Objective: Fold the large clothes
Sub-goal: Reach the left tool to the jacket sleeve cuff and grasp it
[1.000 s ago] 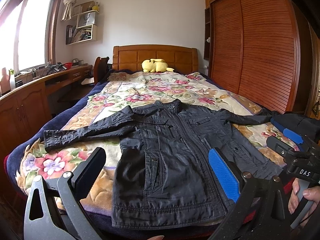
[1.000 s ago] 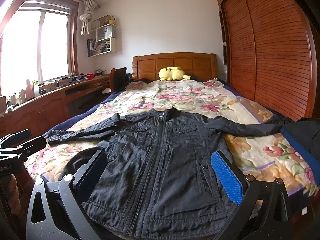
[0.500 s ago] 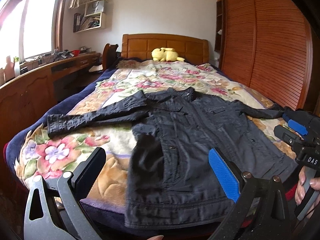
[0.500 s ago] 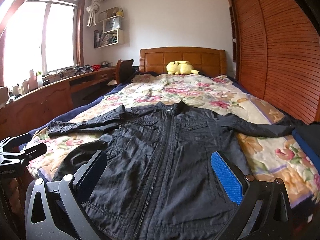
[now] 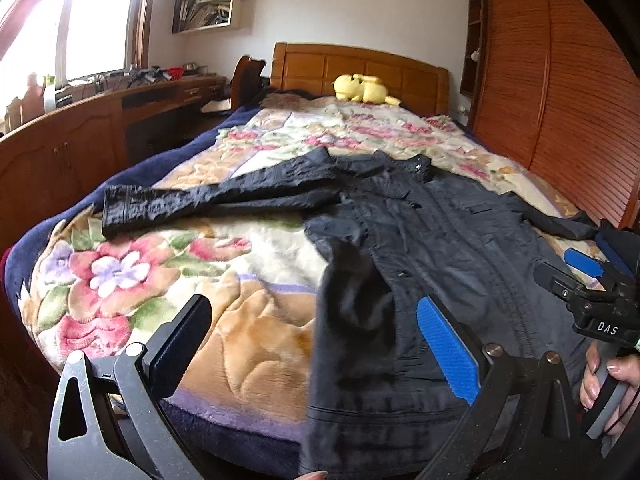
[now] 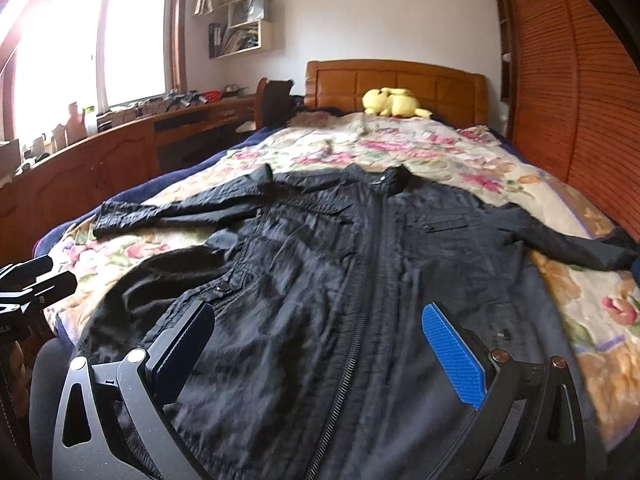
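A dark zip-up jacket (image 5: 432, 240) lies front up on the flowered bedspread (image 5: 120, 276), both sleeves spread out sideways; it also shows in the right wrist view (image 6: 340, 280). My left gripper (image 5: 316, 344) is open and empty, just above the jacket's lower left hem at the foot of the bed. My right gripper (image 6: 316, 352) is open and empty, low over the jacket's lower front around the zip. The right gripper also shows at the right edge of the left wrist view (image 5: 588, 276).
A yellow plush toy (image 5: 366, 88) lies by the wooden headboard (image 5: 360, 68). A wooden desk and cabinets (image 5: 80, 136) run along the left under the window. A slatted wardrobe (image 5: 560, 92) stands along the right. A chair (image 6: 272, 100) stands beside the bed.
Both grippers have moved forward and lower toward the jacket's hem, so the jacket looms larger. The left one has swung a little leftward. Both stay open.
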